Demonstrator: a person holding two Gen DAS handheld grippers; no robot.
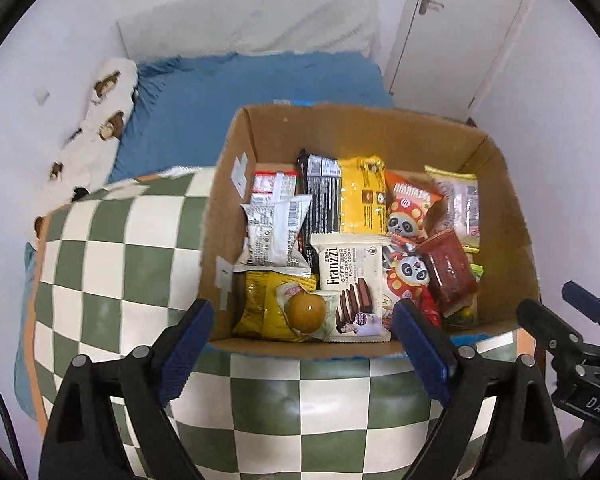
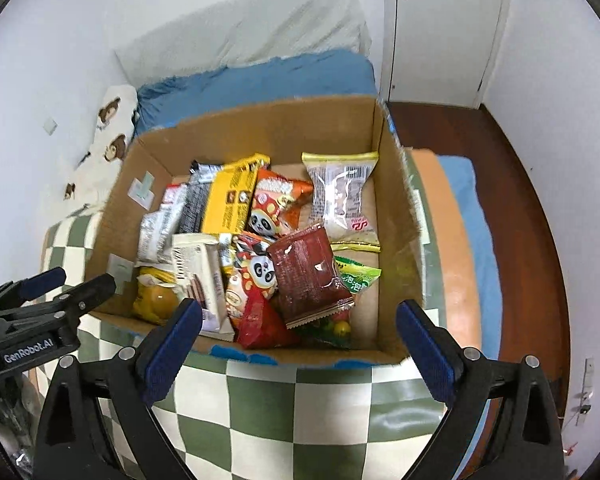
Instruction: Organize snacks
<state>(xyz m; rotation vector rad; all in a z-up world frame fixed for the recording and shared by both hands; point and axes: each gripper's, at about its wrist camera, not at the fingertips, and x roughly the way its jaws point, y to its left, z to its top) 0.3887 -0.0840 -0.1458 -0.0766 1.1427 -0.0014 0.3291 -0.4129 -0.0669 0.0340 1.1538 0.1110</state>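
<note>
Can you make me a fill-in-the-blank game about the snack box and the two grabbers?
1. All the snacks sit inside a brown ____ box.
2. The box rests on a cloth with green and white ____.
3. The left gripper and the right gripper are both ____ and hold nothing.
4. The Franzzi packet shows ____ cookies.

Missing words: cardboard; checks; open; chocolate

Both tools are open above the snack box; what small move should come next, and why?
Probably lower the right tool onto the dark red packet: it lies on top of the pile in the cardboard box, nearest that tool, and both tools, the left tool included, are empty.
</note>
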